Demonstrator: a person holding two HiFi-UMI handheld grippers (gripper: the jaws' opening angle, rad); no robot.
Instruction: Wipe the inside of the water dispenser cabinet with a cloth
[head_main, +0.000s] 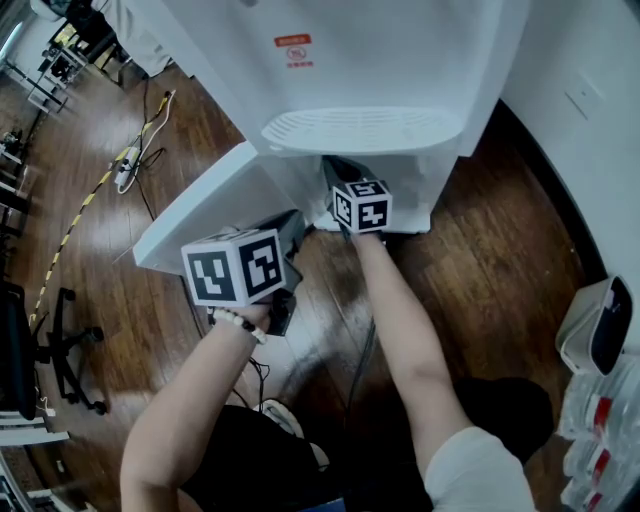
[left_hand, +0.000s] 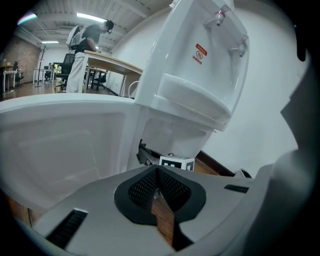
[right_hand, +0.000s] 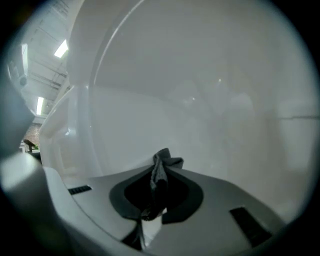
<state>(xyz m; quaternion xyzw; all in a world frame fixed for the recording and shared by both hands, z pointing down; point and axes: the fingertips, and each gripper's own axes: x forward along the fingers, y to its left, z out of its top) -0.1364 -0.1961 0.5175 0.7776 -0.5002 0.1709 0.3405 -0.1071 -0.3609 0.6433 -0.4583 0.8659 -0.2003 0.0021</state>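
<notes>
The white water dispenser (head_main: 380, 60) stands on a wood floor with its lower cabinet door (head_main: 205, 205) swung open to the left. My right gripper (head_main: 340, 178) reaches into the cabinet under the drip tray (head_main: 360, 130); its tips are hidden there. In the right gripper view the gripper (right_hand: 159, 187) is shut on a dark grey cloth (right_hand: 161, 170), close to the white inner wall (right_hand: 200, 115). My left gripper (head_main: 293, 228) hovers by the open door (left_hand: 60, 140), outside the cabinet. In its own view that gripper (left_hand: 157, 187) is shut with nothing in it and faces the dispenser (left_hand: 200, 65).
A power strip and cables (head_main: 130, 165) lie on the floor at the left, with an office chair (head_main: 60, 350) nearer. A white bin (head_main: 595, 325) and bottles (head_main: 600, 420) stand at the right by the wall. A person (left_hand: 87, 45) stands at a distant desk.
</notes>
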